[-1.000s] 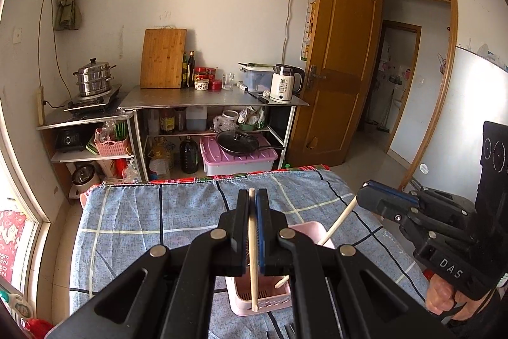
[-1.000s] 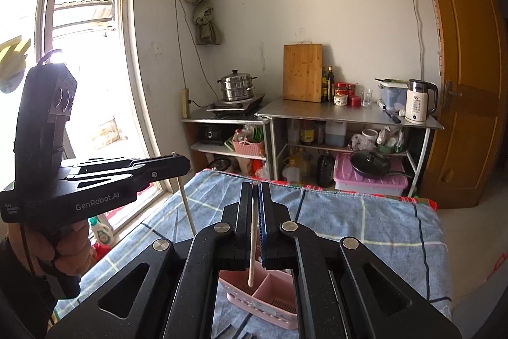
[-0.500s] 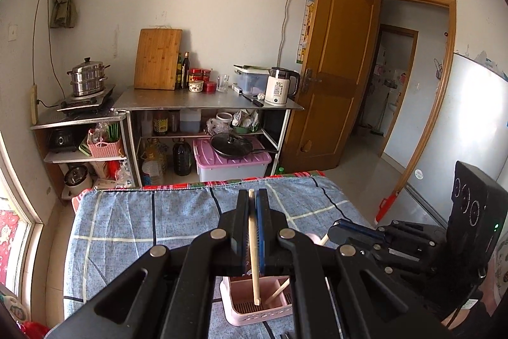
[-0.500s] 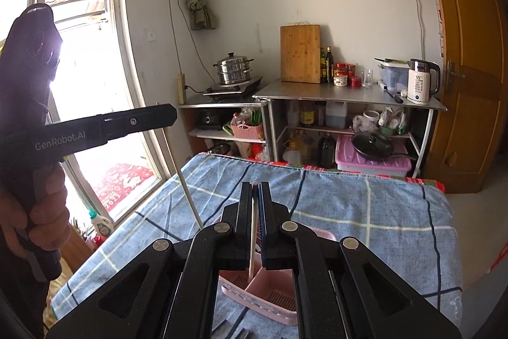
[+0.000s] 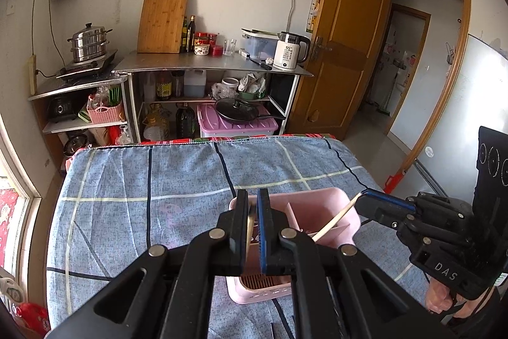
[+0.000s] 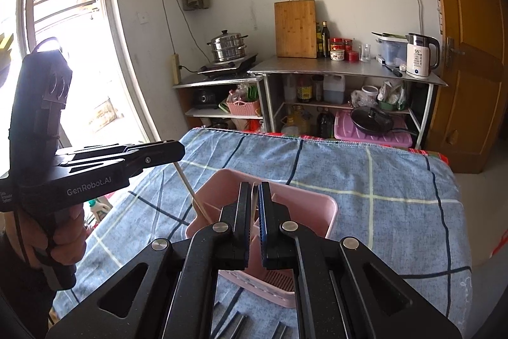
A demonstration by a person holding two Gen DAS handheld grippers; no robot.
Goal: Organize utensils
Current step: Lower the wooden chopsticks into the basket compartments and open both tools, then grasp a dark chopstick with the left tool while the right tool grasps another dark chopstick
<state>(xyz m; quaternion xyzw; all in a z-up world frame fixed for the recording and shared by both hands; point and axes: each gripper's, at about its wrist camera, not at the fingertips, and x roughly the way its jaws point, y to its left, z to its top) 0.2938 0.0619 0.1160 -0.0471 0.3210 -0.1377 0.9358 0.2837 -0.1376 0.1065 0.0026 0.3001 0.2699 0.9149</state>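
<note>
- Chopsticks: the left gripper (image 5: 252, 205) has one chopstick (image 5: 250, 227) between its jaws, which are beginning to part, its lower end over the pink caddy (image 5: 317, 208).
- The right gripper (image 6: 254, 193) has the other chopstick (image 6: 253, 202) likewise, its jaws easing apart, tip inside the caddy.
- Both look light, stiff and smooth, so likely to slip; best gripped mid-shaft.
- The caddy stands on the checked cloth (image 5: 143, 173).
- Beyond, a shelf (image 5: 209, 65) with a kettle (image 5: 290, 51).

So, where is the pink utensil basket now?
The pink utensil basket stands on the blue checked cloth, directly below both grippers' fingertips, at the bottom centre of both wrist views.
</note>
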